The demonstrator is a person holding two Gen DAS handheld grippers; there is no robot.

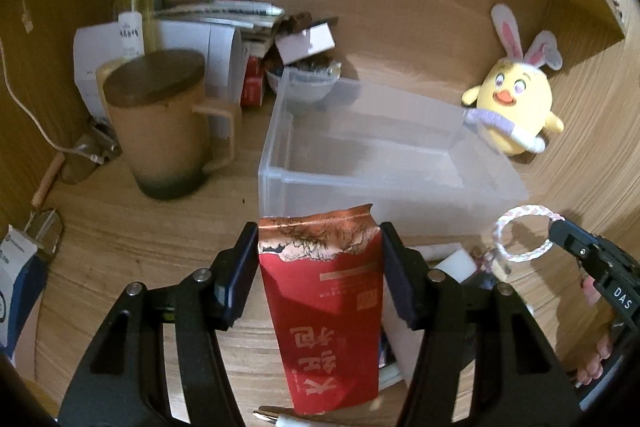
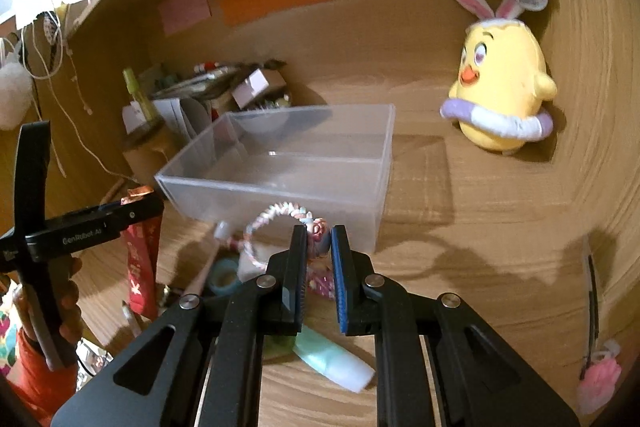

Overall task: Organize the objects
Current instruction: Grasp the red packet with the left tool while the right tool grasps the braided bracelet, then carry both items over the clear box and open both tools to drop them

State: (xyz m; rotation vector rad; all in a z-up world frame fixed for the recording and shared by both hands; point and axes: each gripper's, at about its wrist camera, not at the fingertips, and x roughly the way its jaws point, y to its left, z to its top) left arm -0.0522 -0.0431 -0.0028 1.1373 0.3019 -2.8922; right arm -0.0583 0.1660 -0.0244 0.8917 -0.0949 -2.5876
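My left gripper (image 1: 319, 259) is shut on a red snack packet (image 1: 324, 307) and holds it upright just in front of the clear plastic bin (image 1: 276, 163). The packet also shows in the right wrist view (image 2: 142, 267). My right gripper (image 2: 319, 247) is shut on a pink and white braided bracelet (image 2: 272, 217) by its charm, lifted close to the bin's (image 2: 280, 193) near wall. The bracelet shows in the left wrist view (image 1: 520, 233) at the right gripper's tip. The bin looks empty.
A lidded tan mug (image 1: 160, 123) stands left of the bin. A yellow chick plush (image 1: 512, 107) sits at the back right. Papers, pens and boxes (image 1: 248, 39) pile up behind. A mint tube (image 2: 332, 359), tape roll (image 2: 224, 277) and hair clip (image 2: 594, 307) lie on the wooden desk.
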